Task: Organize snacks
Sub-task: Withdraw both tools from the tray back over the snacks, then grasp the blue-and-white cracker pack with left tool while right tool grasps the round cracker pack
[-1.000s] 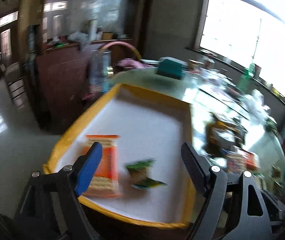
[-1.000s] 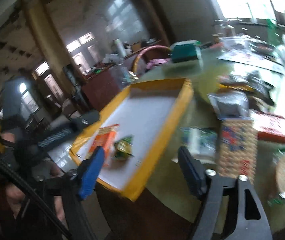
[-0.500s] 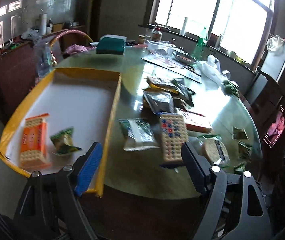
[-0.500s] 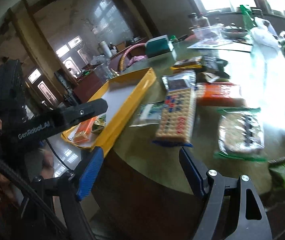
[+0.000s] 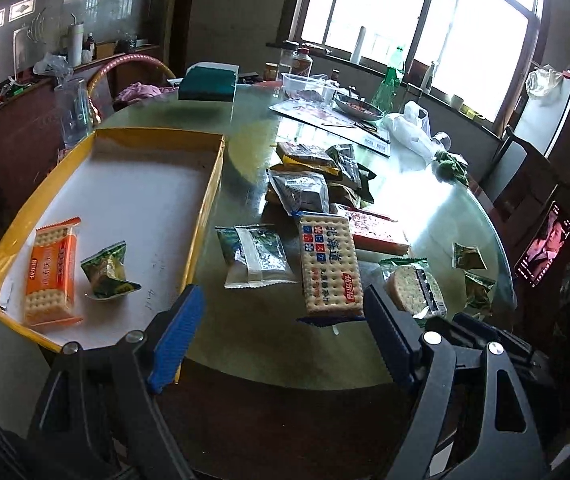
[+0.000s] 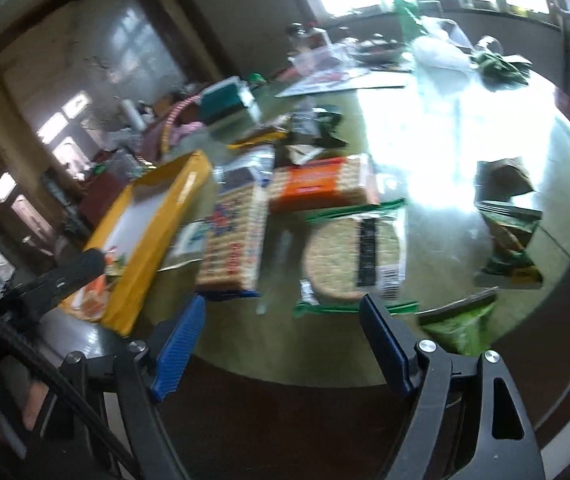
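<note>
1. The left tool stands wide, nothing between its ribbed blue pads, above the near edge of the round, glossy tabletop.
2. The right tool is likewise wide and empty; its view is blurred.
3. A shallow rectangular tray with yellow walls and a flat white floor sits on the tabletop's left side.
4. Inside it, near the front, lie an orange cracker pack, flat and oblong, and just beside it a small crinkled green pouch.
5. Right of the tray, loose on the tabletop: a clear-and-green film packet, a long cracker slab with dimpled biscuits and coloured squares, and a round cracker stack in green-edged wrap.
6. Behind them lies a heap of dark foil bags.
7. Two small green pouches lie well apart, to the right.
</note>
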### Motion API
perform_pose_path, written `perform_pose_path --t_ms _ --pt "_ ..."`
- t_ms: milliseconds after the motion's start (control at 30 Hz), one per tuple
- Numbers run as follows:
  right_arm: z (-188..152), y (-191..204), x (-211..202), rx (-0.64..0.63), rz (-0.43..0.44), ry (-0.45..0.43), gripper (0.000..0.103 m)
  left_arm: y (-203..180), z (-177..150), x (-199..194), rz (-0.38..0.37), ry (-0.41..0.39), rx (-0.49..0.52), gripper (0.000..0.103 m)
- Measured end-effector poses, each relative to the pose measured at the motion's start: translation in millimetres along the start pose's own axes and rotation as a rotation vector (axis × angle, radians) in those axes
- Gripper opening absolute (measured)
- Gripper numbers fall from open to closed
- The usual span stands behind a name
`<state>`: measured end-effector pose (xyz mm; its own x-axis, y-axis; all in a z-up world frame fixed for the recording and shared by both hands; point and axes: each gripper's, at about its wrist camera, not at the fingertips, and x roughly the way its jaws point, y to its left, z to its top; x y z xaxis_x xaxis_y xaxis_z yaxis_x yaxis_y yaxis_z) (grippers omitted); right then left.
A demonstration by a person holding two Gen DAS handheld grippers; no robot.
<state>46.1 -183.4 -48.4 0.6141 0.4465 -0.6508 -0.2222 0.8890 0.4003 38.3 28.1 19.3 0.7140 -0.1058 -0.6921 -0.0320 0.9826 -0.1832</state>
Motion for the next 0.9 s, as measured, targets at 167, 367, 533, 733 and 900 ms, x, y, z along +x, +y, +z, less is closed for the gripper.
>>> perform_pose_path --t_ms 167,367,533,733,900 --pt "9 -13 9 0.046 -0.078 0.015 0.083 2 -2 7 -0.002 0.014 -0.006 0.082" --pt "22 -17 27 0.053 -0.172 0.042 0.083 6 -3 16 -0.008 0.030 -0.012 0.082" --pt "29 -13 52 0.005 -0.274 0.109 0.083 8 -1 20 -0.014 0.030 -0.005 0.082" --pt "31 -6 66 -0.053 -0.361 0.115 0.083 9 -1 28 -0.016 0.053 -0.002 0.082" --pt "26 5 74 -0.113 -0.408 0.097 0.084 8 -2 38 -0.012 0.078 0.002 0.082"
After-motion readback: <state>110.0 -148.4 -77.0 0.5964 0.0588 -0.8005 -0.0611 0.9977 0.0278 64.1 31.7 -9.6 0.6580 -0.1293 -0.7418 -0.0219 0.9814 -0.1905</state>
